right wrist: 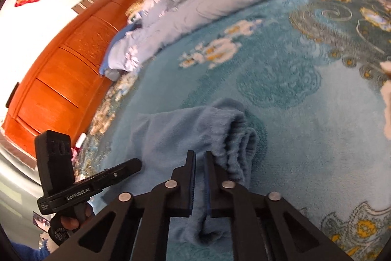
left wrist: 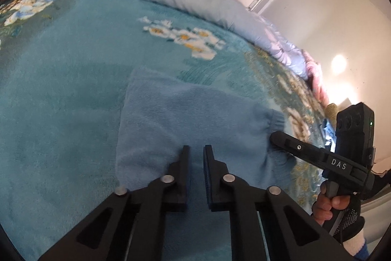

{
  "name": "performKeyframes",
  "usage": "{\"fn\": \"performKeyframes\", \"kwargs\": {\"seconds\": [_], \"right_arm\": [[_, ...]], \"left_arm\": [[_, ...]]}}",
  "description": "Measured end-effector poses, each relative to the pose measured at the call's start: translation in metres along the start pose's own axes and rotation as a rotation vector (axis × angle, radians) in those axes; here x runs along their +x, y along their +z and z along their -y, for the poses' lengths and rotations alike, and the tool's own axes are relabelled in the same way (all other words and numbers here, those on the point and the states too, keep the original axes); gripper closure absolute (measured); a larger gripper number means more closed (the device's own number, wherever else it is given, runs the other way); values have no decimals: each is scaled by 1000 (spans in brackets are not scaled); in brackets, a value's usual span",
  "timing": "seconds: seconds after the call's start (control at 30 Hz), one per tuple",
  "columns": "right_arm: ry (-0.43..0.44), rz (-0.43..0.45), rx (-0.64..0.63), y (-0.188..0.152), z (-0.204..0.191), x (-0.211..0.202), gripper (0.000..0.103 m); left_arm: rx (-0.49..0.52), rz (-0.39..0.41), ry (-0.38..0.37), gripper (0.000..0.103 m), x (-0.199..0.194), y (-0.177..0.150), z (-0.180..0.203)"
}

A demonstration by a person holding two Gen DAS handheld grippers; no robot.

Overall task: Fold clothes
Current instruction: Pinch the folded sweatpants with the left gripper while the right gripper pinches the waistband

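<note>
Left wrist view: we see a soft, light blue fleece garment with a ribbed cuff [left wrist: 185, 119] lying partly folded on the teal floral plush blanket [left wrist: 61, 80]. It should drape limply and slide little. The left gripper [left wrist: 196, 151] pinches its near edge, jaws almost together; the right gripper [right wrist: 200, 155] likewise pinches fleece beside the gathered cuff. We judge the long axis runs between the grippers, cuff toward the right.

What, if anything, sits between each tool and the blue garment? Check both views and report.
Nothing visible does. The left tool is already down on the blue garment, its jaws nearly closed over the fleece. The right tool has a fold of it between its jaws beside the ribbed cuff.
</note>
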State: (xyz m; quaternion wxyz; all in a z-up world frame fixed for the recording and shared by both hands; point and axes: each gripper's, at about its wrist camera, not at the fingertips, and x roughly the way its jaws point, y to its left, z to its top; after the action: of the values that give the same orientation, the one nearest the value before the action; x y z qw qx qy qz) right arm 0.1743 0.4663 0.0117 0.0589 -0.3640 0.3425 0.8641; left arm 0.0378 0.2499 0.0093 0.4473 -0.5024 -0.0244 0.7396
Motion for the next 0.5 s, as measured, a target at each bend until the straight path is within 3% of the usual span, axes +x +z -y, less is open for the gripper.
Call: {"fn": "performKeyframes", "kwargs": {"seconds": [0.07,0.1,0.13,0.17,0.23,0.33,0.43,0.5], "right_arm": [[-13,28,-9,-4,-3,-11,90],[-19,42,-13,-5,-4,-16,82],[-19,49,-2,-9,-2,-20,71],[-20,56,9,-12,0,-23,64],[-20,69,31,-19,4,-30,41],[-25,54,59,-28,10,-27,37],[-20,51,97,-35,16,-23,27],[-6,44,117,-36,18,-19,26]], "left_arm": [[-5,20,-2,69,-9,0,0],[-12,35,-15,60,-15,0,-1],[-18,50,-14,36,-19,0,-3],[-25,64,-10,20,-22,1,-5],[-22,94,19,15,-26,1,-9],[-39,56,58,11,-20,4,-18],[-79,39,51,11,-13,2,-30],[-119,16,30,11,-6,0,-39]]}}
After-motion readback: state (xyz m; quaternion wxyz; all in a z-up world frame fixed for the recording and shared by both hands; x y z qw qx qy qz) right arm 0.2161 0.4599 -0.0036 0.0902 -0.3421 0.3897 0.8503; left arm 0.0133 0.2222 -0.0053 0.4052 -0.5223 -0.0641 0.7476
